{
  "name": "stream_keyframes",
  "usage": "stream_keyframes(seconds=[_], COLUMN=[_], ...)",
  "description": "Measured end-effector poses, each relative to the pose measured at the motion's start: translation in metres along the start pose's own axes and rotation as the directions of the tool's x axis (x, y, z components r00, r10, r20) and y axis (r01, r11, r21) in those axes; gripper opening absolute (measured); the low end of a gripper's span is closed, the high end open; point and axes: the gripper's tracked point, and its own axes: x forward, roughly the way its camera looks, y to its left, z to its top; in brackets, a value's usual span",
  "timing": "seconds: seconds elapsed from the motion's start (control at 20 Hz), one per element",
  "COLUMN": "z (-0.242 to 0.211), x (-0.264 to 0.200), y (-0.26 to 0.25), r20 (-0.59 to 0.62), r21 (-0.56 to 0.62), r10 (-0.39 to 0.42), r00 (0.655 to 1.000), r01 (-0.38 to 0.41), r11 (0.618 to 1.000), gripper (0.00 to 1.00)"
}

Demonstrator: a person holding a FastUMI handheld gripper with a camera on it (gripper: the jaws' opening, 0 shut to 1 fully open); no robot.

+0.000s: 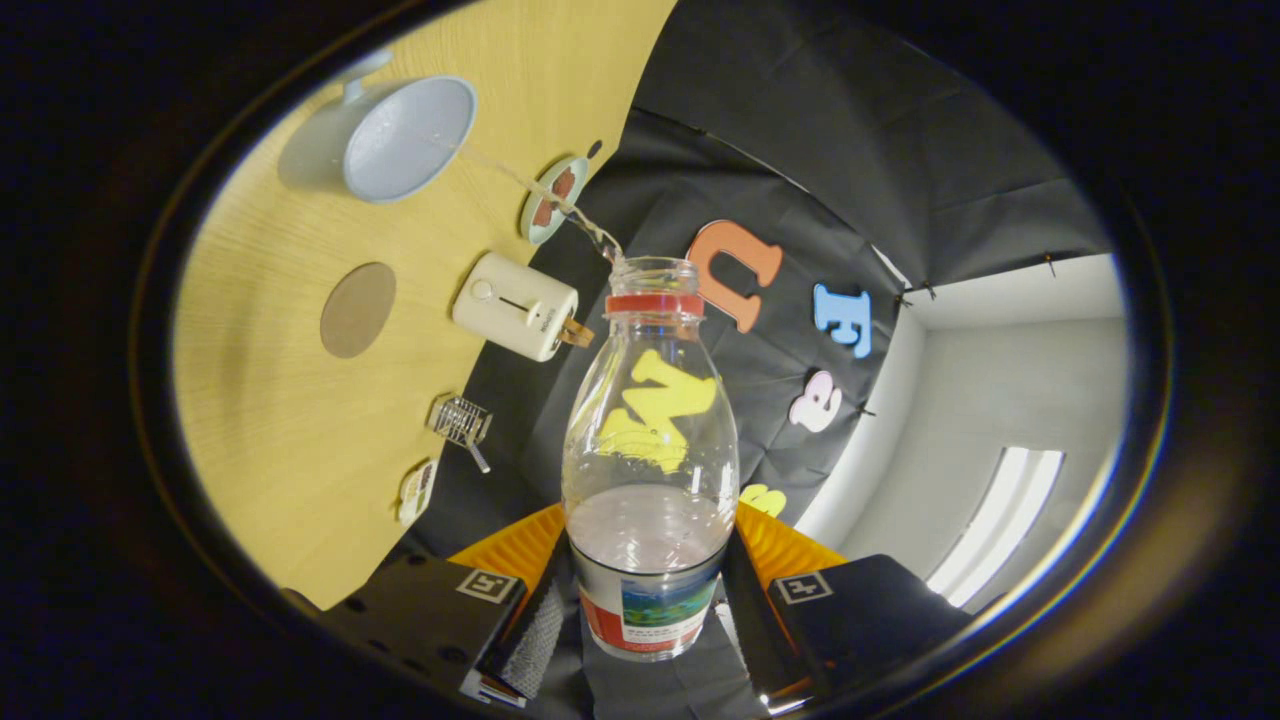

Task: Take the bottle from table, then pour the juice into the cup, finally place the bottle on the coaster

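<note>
A clear plastic bottle (650, 450) sits clamped between the two fingers of the hand-held gripper (648, 610), one finger pressed against each side of its labelled lower body, the jaws closed on it. The bottle runs straight ahead along the fingers, its open neck with a red ring pointing away from the gripper. The whole scene is rolled over: the wooden table (290, 420) stands as a slanted wall to one side of the bottle, showing that the gripper and bottle are tipped well over. Pale liquid fills the part of the bottle nearest the fingers, its surface lying just above the label; the upper part of the bottle is see-through and empty.

A thin stream of liquid (530, 190) leaves the bottle's mouth and arcs across to a light-coloured cup (408, 138) on the table, well beyond the fingertips; the stream reaches the cup's rim. The cup's opening faces the camera and a handle juts from its far side.

Between cup and gripper, a round brown coaster (357, 310) lies bare on the tabletop, apart from the bottle. Beside the coaster sits a cream toaster (515, 306) with a slice poking from its end. Near the stream lies a small plate (553, 200) holding something dark red. Closer to the fingers rest a small wire basket (460, 420) and a little packet (416, 490) at the table's edge.
</note>
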Motion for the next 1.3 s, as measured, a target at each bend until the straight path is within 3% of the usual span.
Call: stream_keyframes(seconds=[1.3], z=[0.025], x=[0.001], y=[-0.029], r20=[0.083], r21=[-0.169], r10=[-0.067], r00=[0.994], r01=[0.081], r11=[0.982], gripper=[0.78])
